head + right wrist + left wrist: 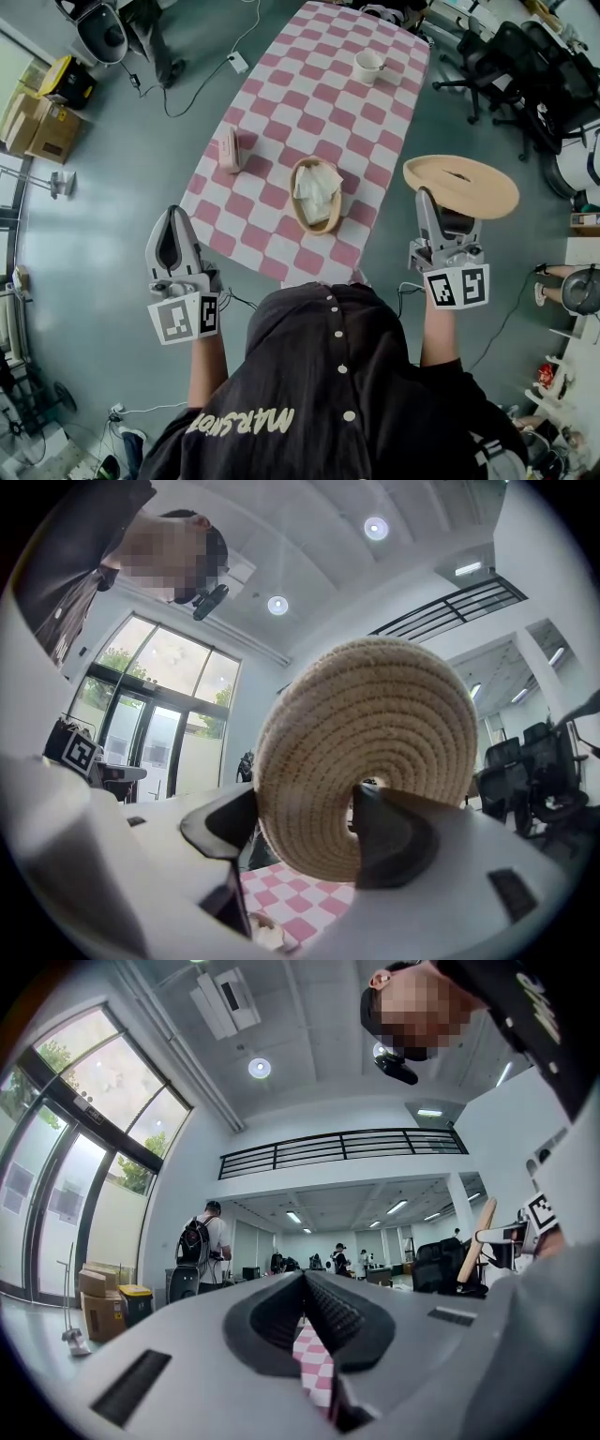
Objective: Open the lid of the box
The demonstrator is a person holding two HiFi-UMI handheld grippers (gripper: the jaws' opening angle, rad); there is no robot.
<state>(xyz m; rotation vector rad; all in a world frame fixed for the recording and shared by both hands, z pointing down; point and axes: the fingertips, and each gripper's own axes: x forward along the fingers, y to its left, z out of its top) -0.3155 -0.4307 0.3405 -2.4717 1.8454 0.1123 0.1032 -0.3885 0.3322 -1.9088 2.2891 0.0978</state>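
Lid's off! The round, straw-coloured coiled woven lid is up in the air, lying roughly flat out past the right edge of the counter and well apart from the box. That box, an oval tan woven basket, sits open near the front middle of the pink-and-white checked counter, with crumpled white paper or cloth showing inside it.

The right hand-held gripper is clamped on the lid. Its own view shows 1 jaw in front of the coiled face near the centre and the other behind the left edge, so the lid fills the space between them.

Over on the other side, the left hand-held gripper has its 2 jaws together with nothing between them. It points level beside the counter's front-left corner and takes no part in the job.

By my reading the opening itself is done, since the basket is uncovered, and the step in hand is getting rid of the lid. The next move calls for bringing it down onto a bare patch of the checked cloth, clear of the basket and of the white mug at the far end. The jaws should part only once the lid rests flat. It is a broad disc gripped off to 1 side, so it could tip or swing if lowered in a hurry.
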